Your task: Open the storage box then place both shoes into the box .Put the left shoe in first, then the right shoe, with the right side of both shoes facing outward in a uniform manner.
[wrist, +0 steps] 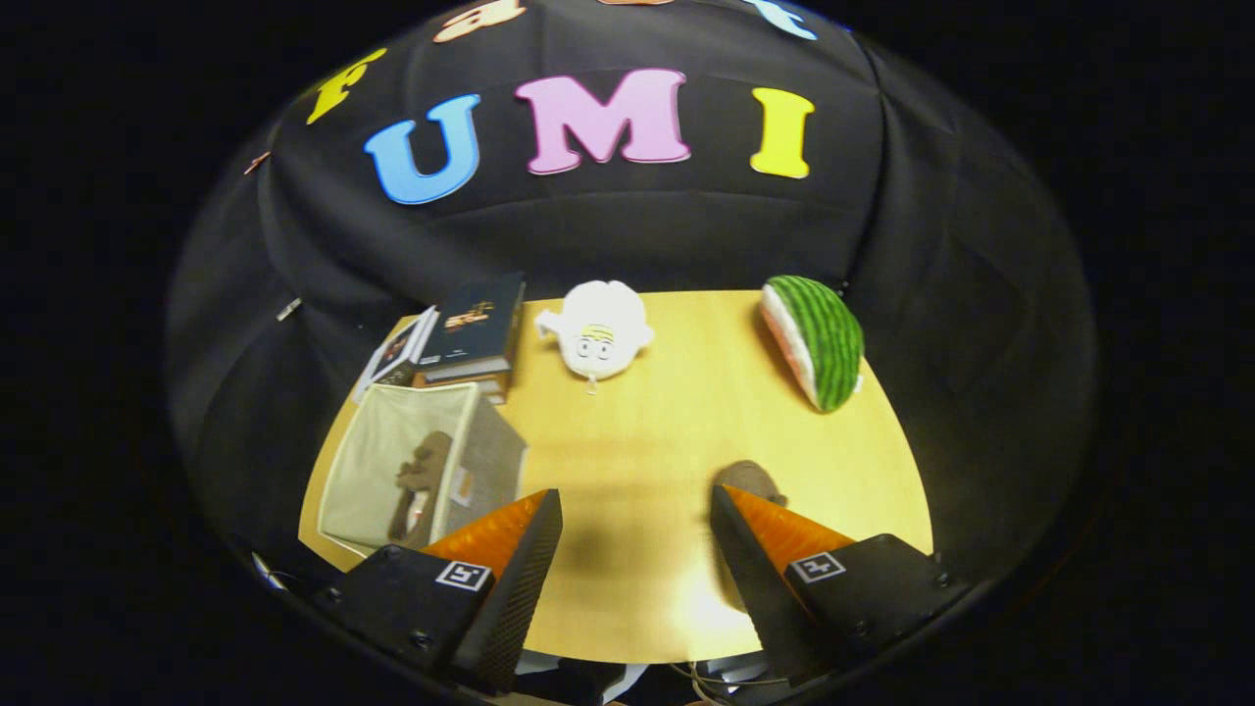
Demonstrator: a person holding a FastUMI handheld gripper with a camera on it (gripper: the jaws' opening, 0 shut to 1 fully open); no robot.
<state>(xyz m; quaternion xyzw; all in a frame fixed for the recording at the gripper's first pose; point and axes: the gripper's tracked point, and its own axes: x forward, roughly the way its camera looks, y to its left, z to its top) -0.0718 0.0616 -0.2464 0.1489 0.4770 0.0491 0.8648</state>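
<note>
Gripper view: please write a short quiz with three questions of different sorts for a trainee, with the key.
1. True or false: one shoe already lies inside the open storage box.
2. Where is the second shoe? A) on the books B) on the table just past the right finger C) beside the watermelon toy
3. Fill in: the gripper has its jaws ____, holding nothing.

Key: 1 true; 2 B; 3 open.

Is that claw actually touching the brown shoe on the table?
Cannot tell. In the gripper view the claw is open, and the brown shoe peeks out just behind one finger, which hides where they would meet.
</note>
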